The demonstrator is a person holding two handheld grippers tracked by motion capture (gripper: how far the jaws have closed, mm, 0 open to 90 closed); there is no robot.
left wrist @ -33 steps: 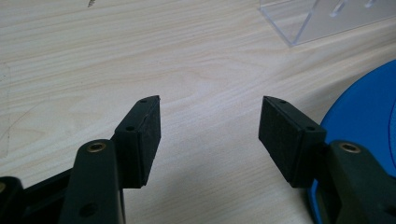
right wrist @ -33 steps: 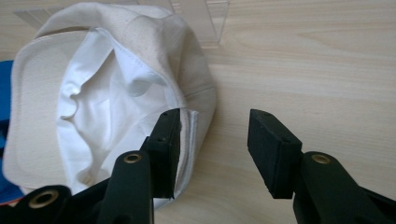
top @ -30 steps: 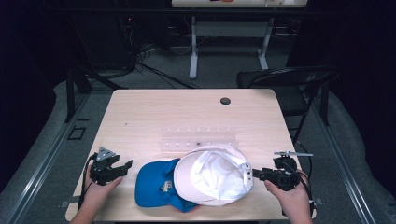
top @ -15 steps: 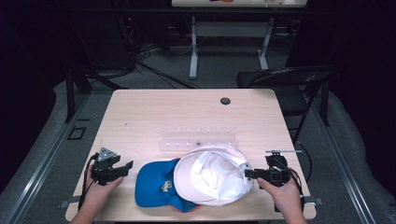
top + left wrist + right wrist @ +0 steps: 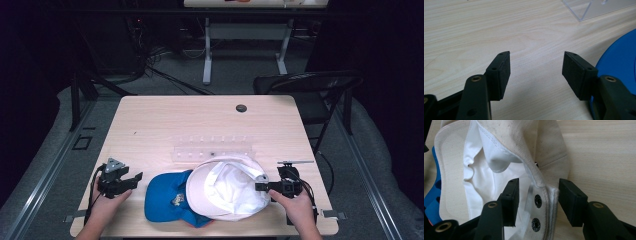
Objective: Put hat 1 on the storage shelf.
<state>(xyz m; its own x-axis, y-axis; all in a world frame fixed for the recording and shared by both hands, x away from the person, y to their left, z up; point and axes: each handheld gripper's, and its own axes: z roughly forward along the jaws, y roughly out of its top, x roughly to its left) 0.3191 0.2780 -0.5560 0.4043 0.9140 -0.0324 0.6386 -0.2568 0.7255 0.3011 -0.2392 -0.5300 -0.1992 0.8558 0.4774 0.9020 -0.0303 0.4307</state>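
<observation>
Now straddling white cap (image 5: pixel 499 152) rim with right tool (image 5: pixel 537 195), jaws just narrowing, spread, not yet pinching; soft cotton, stitched snap strap, upside down on pale woodgrain tabletop (image 5: pixel 604 150).

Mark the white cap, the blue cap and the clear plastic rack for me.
white fabric cap (image 5: pixel 227 192): high view, on its upturned inner lining.
blue fabric cap (image 5: pixel 165 195): high view, on its crown, left of the white cap.
clear plastic rack (image 5: pixel 212 150): high view, on its middle, behind both caps.
</observation>
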